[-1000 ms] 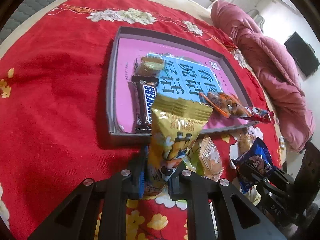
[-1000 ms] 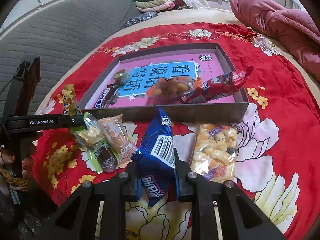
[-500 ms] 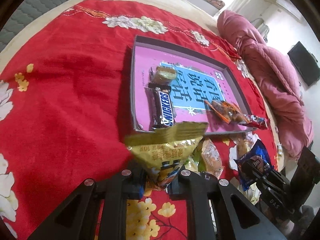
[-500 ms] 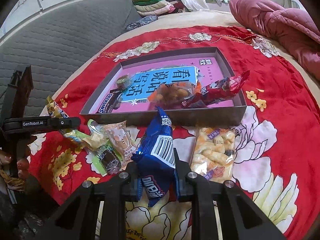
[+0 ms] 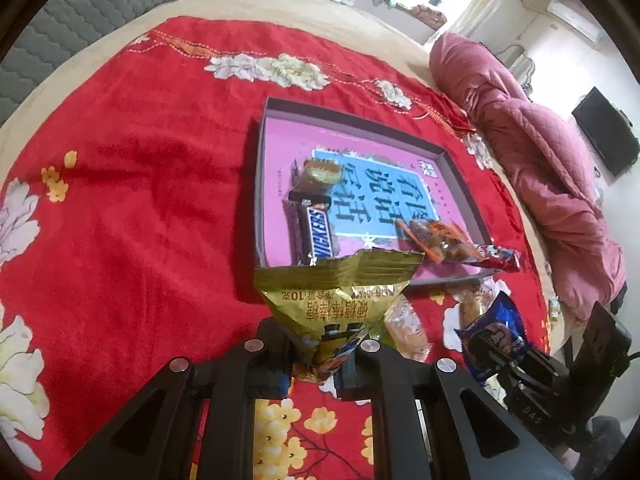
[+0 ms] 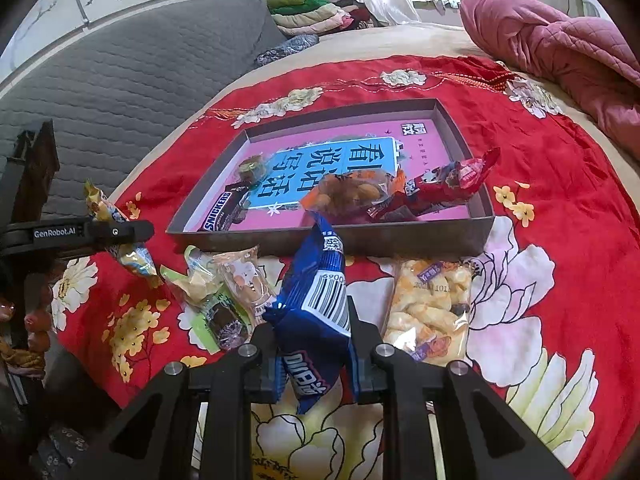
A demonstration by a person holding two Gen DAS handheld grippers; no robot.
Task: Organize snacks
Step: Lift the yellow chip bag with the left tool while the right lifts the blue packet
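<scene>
My left gripper [image 5: 316, 354] is shut on a gold candy packet [image 5: 336, 292] and holds it above the red cloth, short of the box's near wall. It also shows in the right wrist view [image 6: 120, 236]. My right gripper [image 6: 314, 354] is shut on a blue snack packet [image 6: 316, 300], held in front of the box. The shallow grey box [image 6: 320, 240] with a pink floor holds a Snickers bar [image 5: 314, 232], a small gold-wrapped sweet [image 5: 320, 172], an orange nut packet [image 6: 352, 192] and a red packet [image 6: 448, 184].
On the red flowered cloth in front of the box lie a clear rice-cracker packet [image 6: 432, 304], a small cake packet [image 6: 244, 280] and a green-wrapped snack [image 6: 208, 304]. A pink quilt [image 5: 540, 176] is heaped beyond the box. A grey headboard [image 6: 120, 80] stands to the left.
My left gripper has pulled back and up from the box with the gold packet, which has tipped forward. My right gripper has barely moved with the blue packet.
</scene>
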